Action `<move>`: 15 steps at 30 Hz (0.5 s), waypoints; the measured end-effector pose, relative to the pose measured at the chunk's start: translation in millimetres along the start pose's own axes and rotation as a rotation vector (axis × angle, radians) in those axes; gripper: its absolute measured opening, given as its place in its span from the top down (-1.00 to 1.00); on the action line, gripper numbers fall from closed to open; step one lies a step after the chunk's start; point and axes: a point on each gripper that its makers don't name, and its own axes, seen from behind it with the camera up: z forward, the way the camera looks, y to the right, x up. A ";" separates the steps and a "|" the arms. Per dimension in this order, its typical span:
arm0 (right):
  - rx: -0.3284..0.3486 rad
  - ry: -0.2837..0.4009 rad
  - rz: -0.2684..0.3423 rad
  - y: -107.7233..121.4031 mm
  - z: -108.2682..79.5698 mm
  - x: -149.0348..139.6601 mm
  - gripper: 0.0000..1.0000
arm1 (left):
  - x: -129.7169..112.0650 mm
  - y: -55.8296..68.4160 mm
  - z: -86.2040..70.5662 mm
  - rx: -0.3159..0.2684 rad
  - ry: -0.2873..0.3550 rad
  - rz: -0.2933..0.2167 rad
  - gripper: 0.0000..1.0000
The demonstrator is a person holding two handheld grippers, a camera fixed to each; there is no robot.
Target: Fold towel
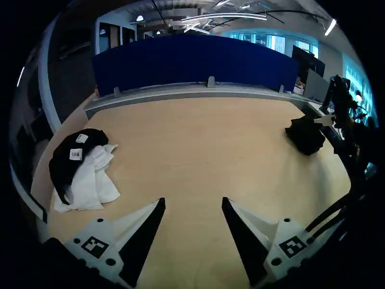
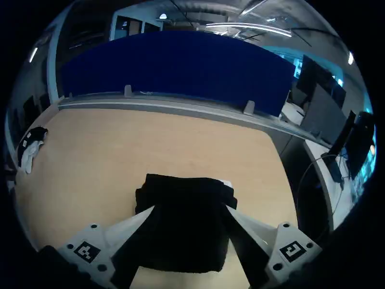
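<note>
The pale, smooth wooden table [image 1: 202,139] runs to a blue felt partition [image 1: 192,62] at its far edge. Near the right edge lies the thick, soft black towel [image 2: 185,212], already a squarish folded block. A crumpled black-and-white cloth pile [image 1: 86,168] sits by the left edge. The right gripper [image 2: 190,209] straddles the towel, fingers spread. The left gripper [image 1: 192,204] hangs released over bare wood. The fold probably needs only squaring up, without dragging the layers.

the pale wood-grain tabletop [image 1: 202,144] looks smooth, with a low sheen. the folded black towel [image 2: 185,216] is soft matt cloth, as is the crumpled black and white cloth heap [image 1: 84,168] at the left. the blue partition panel [image 1: 192,62] seems matt fabric. the left gripper [image 1: 193,200] is matt white plastic, black inside.
</note>
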 end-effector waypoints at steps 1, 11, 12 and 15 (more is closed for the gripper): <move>0.002 0.001 0.001 -0.8 1.7 1.0 -0.91 | -0.1 -0.6 0.3 0.001 -0.001 -0.001 -0.74; 0.016 -0.012 0.017 -4.6 22.9 1.0 -0.90 | -0.9 -5.0 3.8 0.017 -0.011 -0.005 -0.74; 0.015 -0.015 0.017 -4.0 25.6 0.2 -0.90 | -1.1 -5.5 3.7 0.019 -0.012 -0.005 -0.74; 0.006 -0.025 0.023 0.3 34.8 -2.4 -0.90 | -2.8 -8.2 2.8 0.025 -0.018 -0.007 -0.74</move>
